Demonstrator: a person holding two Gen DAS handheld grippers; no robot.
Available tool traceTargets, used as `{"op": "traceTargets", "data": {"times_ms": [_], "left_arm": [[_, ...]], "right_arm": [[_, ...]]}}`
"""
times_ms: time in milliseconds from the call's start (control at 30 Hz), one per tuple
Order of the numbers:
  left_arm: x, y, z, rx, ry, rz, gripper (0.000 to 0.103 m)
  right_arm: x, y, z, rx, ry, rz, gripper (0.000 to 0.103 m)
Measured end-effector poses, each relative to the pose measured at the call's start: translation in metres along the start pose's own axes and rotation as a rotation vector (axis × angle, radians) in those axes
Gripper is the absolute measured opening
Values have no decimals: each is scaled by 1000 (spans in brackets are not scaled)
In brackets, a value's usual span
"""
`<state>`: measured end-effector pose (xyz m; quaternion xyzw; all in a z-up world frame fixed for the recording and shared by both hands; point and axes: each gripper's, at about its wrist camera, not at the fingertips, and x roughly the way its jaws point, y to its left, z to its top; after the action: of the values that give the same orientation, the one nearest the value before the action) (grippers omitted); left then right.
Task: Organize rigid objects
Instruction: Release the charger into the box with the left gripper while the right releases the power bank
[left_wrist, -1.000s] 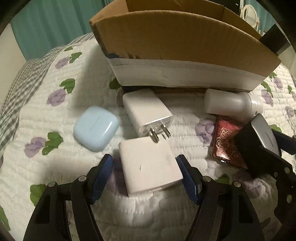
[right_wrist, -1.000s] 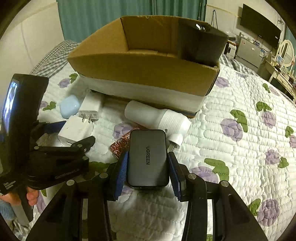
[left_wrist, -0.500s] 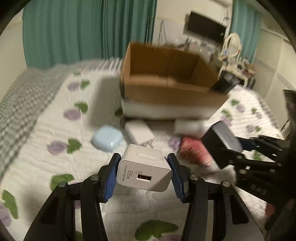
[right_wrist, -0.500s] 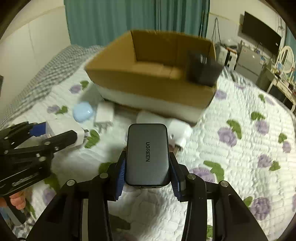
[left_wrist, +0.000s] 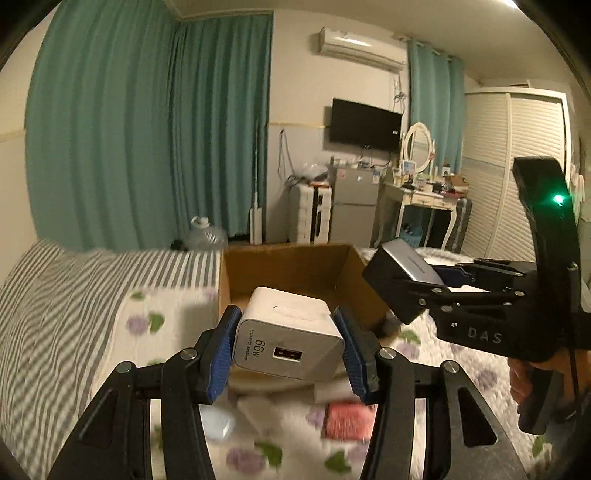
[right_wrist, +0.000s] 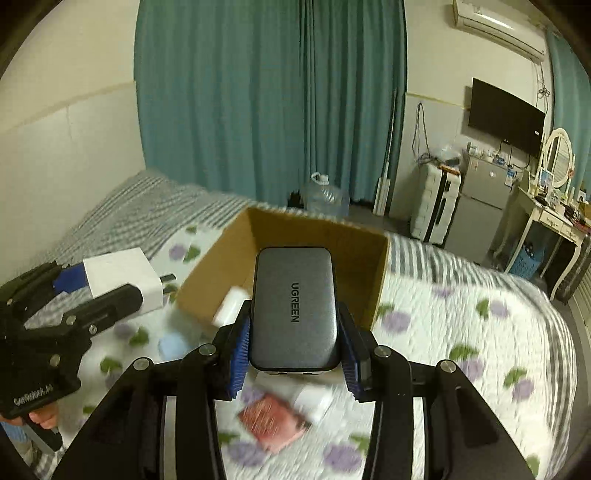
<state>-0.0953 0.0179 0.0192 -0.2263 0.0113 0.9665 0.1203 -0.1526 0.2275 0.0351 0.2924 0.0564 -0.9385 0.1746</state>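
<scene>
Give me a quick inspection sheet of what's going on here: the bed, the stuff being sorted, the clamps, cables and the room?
Surface: quilted floral bedspread over a striped sheet.
Job's things: open cardboard box on the bed; white 66W charger and grey UGREEN charger both lifted near it.
Clutter: red patterned packet, pale blue case and a white item lie on the bedspread; another white object lies inside the box.
Grippers: left gripper clamps the white charger; right gripper clamps the UGREEN charger.
Cables: wires hang on the far wall beside the TV.
Surroundings: teal curtains, small fridge, dresser with mirror.
</scene>
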Motion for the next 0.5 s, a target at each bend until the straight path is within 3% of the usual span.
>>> {"op": "traceTargets", "data": {"times_ms": [200,500], "left_arm": [[63,9,14,3,19,-20,53],[148,6,-3,67,131,-2,53]], "right_arm": [[62,-17,20,-6,30,4,41],[143,-33,15,-39,137,-9,41]]}}
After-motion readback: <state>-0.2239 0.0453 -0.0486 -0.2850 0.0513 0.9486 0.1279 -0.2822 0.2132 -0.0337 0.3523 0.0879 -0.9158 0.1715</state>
